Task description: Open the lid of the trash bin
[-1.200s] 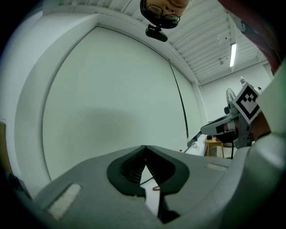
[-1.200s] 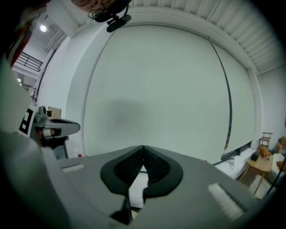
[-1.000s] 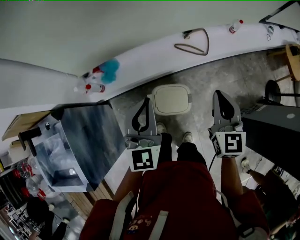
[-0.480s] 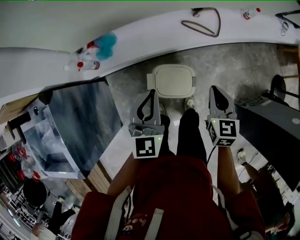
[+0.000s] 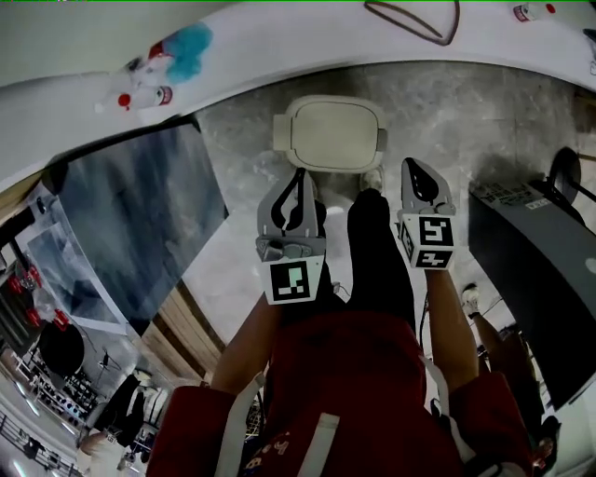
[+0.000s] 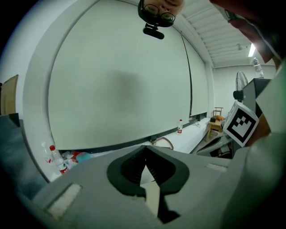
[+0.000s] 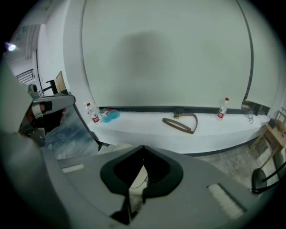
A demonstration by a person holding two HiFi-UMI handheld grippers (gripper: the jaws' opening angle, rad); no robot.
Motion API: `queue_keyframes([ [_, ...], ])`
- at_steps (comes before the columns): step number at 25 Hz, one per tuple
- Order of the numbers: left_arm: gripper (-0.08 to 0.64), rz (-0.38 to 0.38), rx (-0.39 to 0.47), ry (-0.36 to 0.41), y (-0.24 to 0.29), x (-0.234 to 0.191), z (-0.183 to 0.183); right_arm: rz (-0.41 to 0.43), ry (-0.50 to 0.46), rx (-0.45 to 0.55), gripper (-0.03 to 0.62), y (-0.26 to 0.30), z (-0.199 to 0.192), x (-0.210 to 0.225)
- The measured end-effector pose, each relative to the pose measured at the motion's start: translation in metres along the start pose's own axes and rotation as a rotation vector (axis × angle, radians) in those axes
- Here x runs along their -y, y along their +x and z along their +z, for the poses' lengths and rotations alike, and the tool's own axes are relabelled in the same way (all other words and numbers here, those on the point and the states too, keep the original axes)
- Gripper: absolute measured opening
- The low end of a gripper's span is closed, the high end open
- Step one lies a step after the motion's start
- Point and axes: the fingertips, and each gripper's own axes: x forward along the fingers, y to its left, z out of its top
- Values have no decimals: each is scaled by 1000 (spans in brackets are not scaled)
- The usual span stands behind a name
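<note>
With the left gripper (image 5: 300,177) and the right gripper (image 5: 412,168) both clamped shut on nothing, dropped steadily over the last second, side by side, flanking the dark trouser legs (image 5: 372,252). Went from hanging well short of the trash bin (image 5: 380,140) to sitting right at its near edge in the head view. Ended with the left tips just below the front rim of the pale lid (image 5: 333,130), and the right tips off the bin's near right corner, beside a shoe (image 5: 373,179). Tipped both noses further downward on the way, too.

Could not settle contact from overhead; apart, most likely. Found the lid flat and closed, no gap anywhere round it. Caught a pale sliver through the window between the closed jaws in each gripper view, probably the bin itself, so lined up on it fairly well. Watched the white ledge (image 5: 279,56) behind, with its bottles (image 5: 140,88) and strap loop (image 5: 414,20), slide up toward the top of the head view.

Read all that as an approach nearly finished, an opening not begun. Judged the next move to need a tip hooked under the front lip, or jaws parted to pinch it, then a lift back on the hinge. Worth watching: shut tips skating off the smooth lid, or shoving the light bin away across the floor.
</note>
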Motion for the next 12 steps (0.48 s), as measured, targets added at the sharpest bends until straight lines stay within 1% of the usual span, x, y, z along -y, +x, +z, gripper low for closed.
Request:
queue_keyframes([
  [6,6,24,-83,-2,21,16,-54,43,10,-60,0,42,-56,15],
  [8,6,40,-106,-9,25,19,-71,52,34,-71,0,56,-72,20],
  [10,6,46,-123,1,30,25,-87,59,62,-84,3,69,-88,27],
  [12,6,54,-143,-2,34,31,-102,73,73,-103,10,82,-104,32],
])
